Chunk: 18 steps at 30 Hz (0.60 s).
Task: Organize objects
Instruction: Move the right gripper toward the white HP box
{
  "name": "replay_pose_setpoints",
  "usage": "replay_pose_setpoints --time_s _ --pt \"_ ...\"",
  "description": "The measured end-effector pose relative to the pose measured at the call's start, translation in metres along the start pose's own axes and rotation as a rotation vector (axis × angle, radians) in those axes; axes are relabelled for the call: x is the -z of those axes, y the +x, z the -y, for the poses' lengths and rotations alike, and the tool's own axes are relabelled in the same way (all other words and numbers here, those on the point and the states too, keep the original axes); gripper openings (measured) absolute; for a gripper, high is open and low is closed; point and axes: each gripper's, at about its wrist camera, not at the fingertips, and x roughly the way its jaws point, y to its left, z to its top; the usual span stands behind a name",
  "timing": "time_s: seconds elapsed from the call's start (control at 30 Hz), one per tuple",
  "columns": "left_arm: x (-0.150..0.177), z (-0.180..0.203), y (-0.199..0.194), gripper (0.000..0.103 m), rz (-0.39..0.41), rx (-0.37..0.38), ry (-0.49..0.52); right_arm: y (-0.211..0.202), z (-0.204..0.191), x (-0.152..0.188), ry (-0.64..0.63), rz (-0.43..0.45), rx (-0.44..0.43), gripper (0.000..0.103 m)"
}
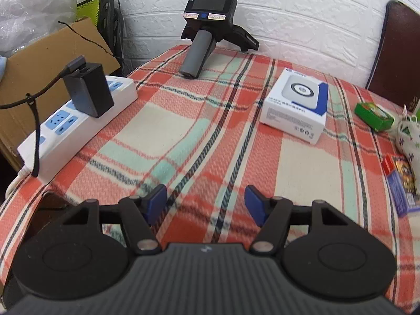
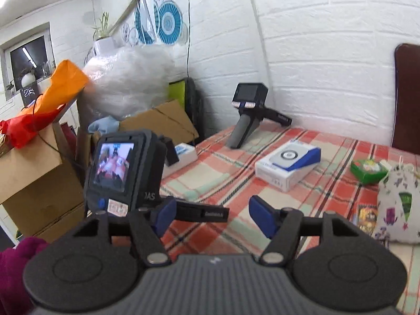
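My left gripper point(image 1: 206, 203) hangs open over the plaid tablecloth point(image 1: 183, 131), with nothing between its blue pads. Ahead and to the right lies a white and blue box point(image 1: 296, 105). Farther right are a green box point(image 1: 374, 116), a printed fabric pouch point(image 1: 409, 136) and card packs point(image 1: 399, 183). My right gripper point(image 2: 214, 215) is open too and holds nothing. Beyond it are the same white and blue box point(image 2: 286, 165), green box point(image 2: 368, 170), pouch point(image 2: 399, 204) and a card pack point(image 2: 366, 216). The camera body of the left gripper point(image 2: 118, 168) fills the left of that view.
A third gripper tool point(image 1: 210, 26) stands at the table's back by the white wall. A white power strip point(image 1: 78, 126) with a black adapter point(image 1: 88, 92) lies along the left edge. Cardboard boxes point(image 2: 31, 173) and plastic wrap point(image 2: 126, 78) crowd the left. A brown chair back point(image 1: 396, 52) is at the right.
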Motion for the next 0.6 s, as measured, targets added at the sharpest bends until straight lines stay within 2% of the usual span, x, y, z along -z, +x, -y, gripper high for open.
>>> replay_pose_setpoints --time_s 0.1,0.17,0.2,0.3,0.37,0.43,0.5,0.6 --pt "-0.007 -0.010 0.007 0.069 0.029 0.013 -0.041 0.021 0.030 -0.008 0.037 -0.019 0.145 0.069" --pt "-0.006 -0.019 0.014 0.073 0.044 0.010 -0.088 0.044 0.054 -0.013 0.090 -0.052 0.205 0.070" --pt "-0.003 -0.024 0.017 0.075 0.062 0.010 -0.114 0.055 0.063 -0.014 0.117 -0.060 0.236 0.076" --pt "0.016 -0.019 0.017 0.076 0.185 -0.025 -0.076 0.090 0.081 -0.022 0.176 -0.067 0.259 0.092" --pt "0.026 -0.007 0.011 0.076 0.269 -0.063 -0.018 0.114 0.088 -0.029 0.213 -0.070 0.264 0.096" --pt "0.030 0.000 0.002 0.087 0.352 -0.080 0.014 0.139 0.097 -0.039 0.243 -0.077 0.256 0.103" --pt "0.030 -0.003 -0.002 0.087 0.385 -0.070 0.002 0.166 0.105 -0.050 0.248 -0.104 0.275 0.103" --pt "0.025 -0.021 0.001 0.087 0.358 -0.051 -0.103 0.205 0.109 -0.054 0.191 -0.186 0.331 0.103"
